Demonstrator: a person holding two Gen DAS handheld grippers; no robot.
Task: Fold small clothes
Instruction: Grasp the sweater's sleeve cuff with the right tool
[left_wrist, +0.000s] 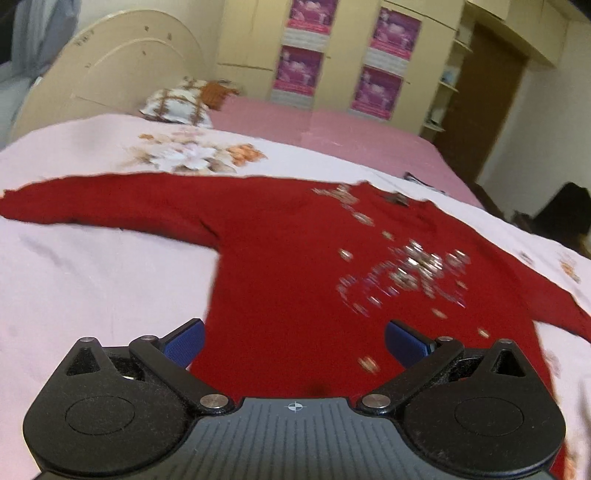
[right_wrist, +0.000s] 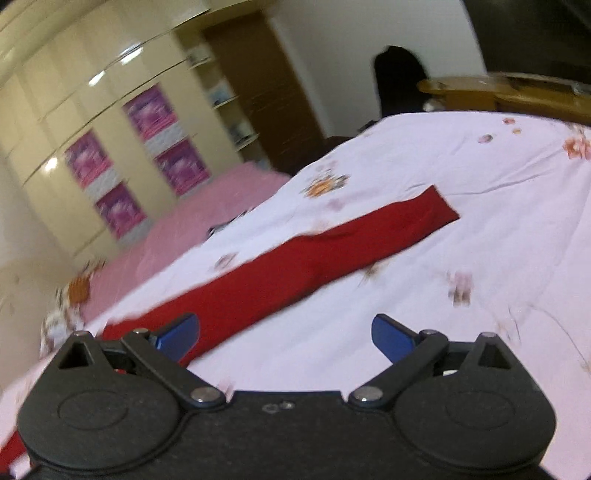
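A small red sweater (left_wrist: 295, 258) with silver sequin decoration lies flat on the pale floral bedsheet (left_wrist: 92, 277), one sleeve stretched out to the left. My left gripper (left_wrist: 294, 343) is open and empty, hovering over the sweater's lower body. In the right wrist view the sweater's other sleeve (right_wrist: 314, 258) runs diagonally up to the right across the sheet. My right gripper (right_wrist: 285, 338) is open and empty, just above the sheet, with its left finger over the sleeve's near part.
A patterned pillow (left_wrist: 177, 101) lies at the bed's head by a cream headboard (left_wrist: 110, 66). A pink sheet (left_wrist: 332, 133) covers the far side. A wardrobe with purple posters (left_wrist: 384, 66) and a brown door (right_wrist: 266, 92) stand beyond. A wooden table (right_wrist: 509, 92) is past the bed.
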